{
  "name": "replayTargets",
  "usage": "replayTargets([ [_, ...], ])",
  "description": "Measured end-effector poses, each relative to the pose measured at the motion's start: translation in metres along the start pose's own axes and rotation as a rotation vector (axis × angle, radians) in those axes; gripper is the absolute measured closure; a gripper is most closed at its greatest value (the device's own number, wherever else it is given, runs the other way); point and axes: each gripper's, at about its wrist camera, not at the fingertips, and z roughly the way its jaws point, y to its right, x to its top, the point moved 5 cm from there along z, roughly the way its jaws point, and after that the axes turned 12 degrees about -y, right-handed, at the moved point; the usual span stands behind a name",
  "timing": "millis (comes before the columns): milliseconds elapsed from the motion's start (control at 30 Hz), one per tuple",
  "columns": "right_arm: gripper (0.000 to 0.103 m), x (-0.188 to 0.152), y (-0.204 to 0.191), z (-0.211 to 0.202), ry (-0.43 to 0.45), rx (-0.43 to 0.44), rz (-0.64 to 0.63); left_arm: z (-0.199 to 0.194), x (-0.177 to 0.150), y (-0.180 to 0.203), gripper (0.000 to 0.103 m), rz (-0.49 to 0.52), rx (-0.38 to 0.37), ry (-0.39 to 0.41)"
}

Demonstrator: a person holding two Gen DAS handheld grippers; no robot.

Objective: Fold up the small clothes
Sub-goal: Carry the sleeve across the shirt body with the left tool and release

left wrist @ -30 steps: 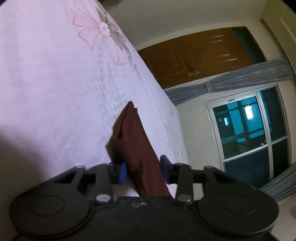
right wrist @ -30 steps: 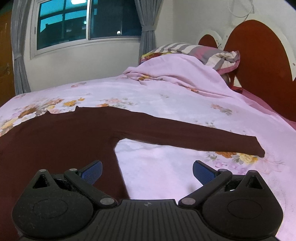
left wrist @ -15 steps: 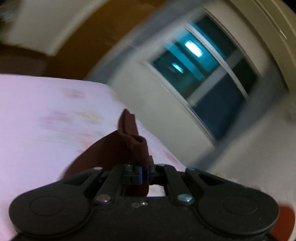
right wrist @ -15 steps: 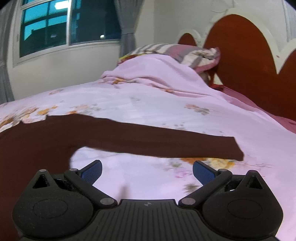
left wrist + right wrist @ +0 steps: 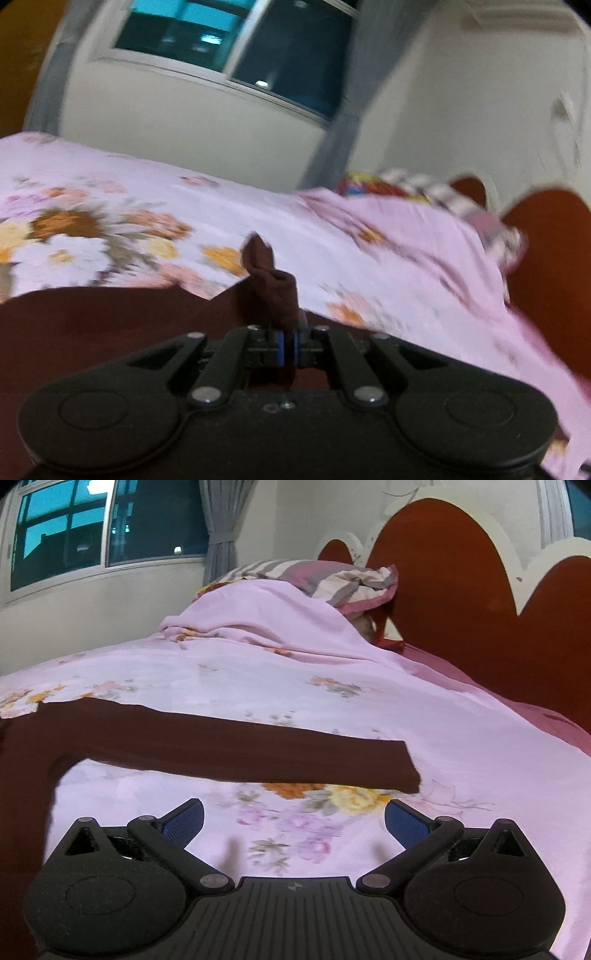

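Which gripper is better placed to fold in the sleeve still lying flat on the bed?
Right. The right gripper is open and empty, with the flat sleeve just ahead of its pads. The left gripper is shut on the other sleeve, so it is likely busy carrying that.

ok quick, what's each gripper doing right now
left gripper: shut on the dark brown sleeve cuff.
right gripper: open, nothing between its fingers, above the floral bedspread.

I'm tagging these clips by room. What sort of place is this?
A bedroom, most likely: a bed under a pink floral sheet, a striped pillow against a red headboard, and a curtained window.
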Motion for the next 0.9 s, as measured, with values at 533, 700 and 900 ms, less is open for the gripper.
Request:
replayTargets([
  [533,0.0,-0.016,0.023,0.018,-0.02,0.018,0.069,0.06,-0.021,0.048,0.1,0.149,0.004,-0.124],
  [700,0.0,-0.016,0.024,0.02,-0.012,0.024,0.07,0.077,-0.038,0.058,0.099,0.175,0.008,-0.162],
  [900,0.0,-0.017,0.028,0.024,-0.021,0.032,0.093,0.091,-0.05,0.064,0.097,0.195,0.021,-0.201],
])
